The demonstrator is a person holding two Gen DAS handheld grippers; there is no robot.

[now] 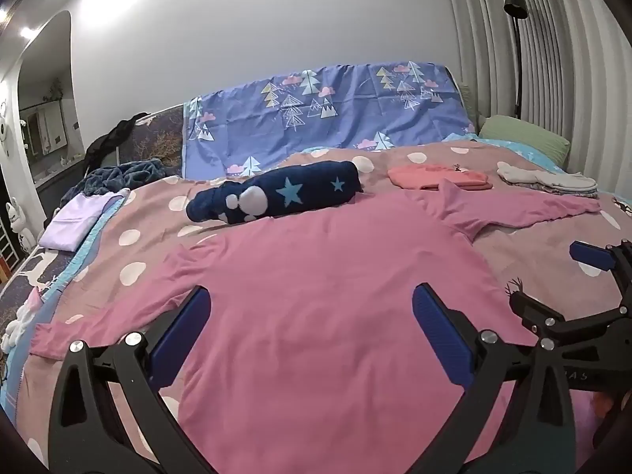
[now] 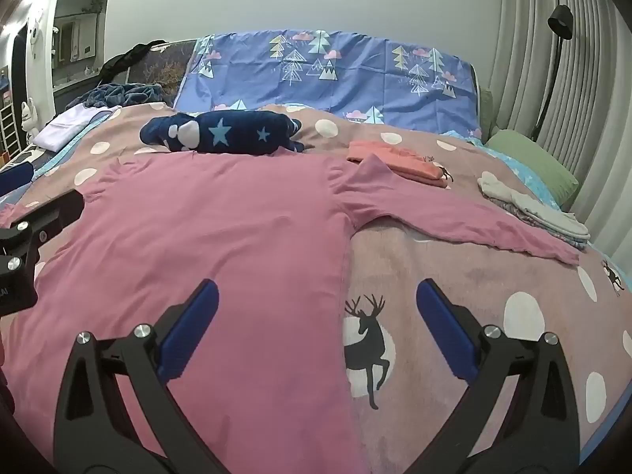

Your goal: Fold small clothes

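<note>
A pink long-sleeved shirt (image 1: 316,276) lies flat on the bed, sleeves spread to both sides; it also shows in the right wrist view (image 2: 221,237). My left gripper (image 1: 312,331) is open and empty, hovering over the shirt's lower body. My right gripper (image 2: 316,328) is open and empty, over the shirt's right side edge, and shows at the right of the left wrist view (image 1: 584,272). The right sleeve (image 2: 454,221) stretches out to the right.
A rolled navy star garment (image 1: 276,195) lies beyond the shirt. A folded coral garment (image 1: 438,177) and a stack of folded pale clothes (image 1: 549,181) lie at the far right. A lilac folded piece (image 1: 75,221) sits at the left edge. A green pillow (image 2: 533,162) is by the curtain.
</note>
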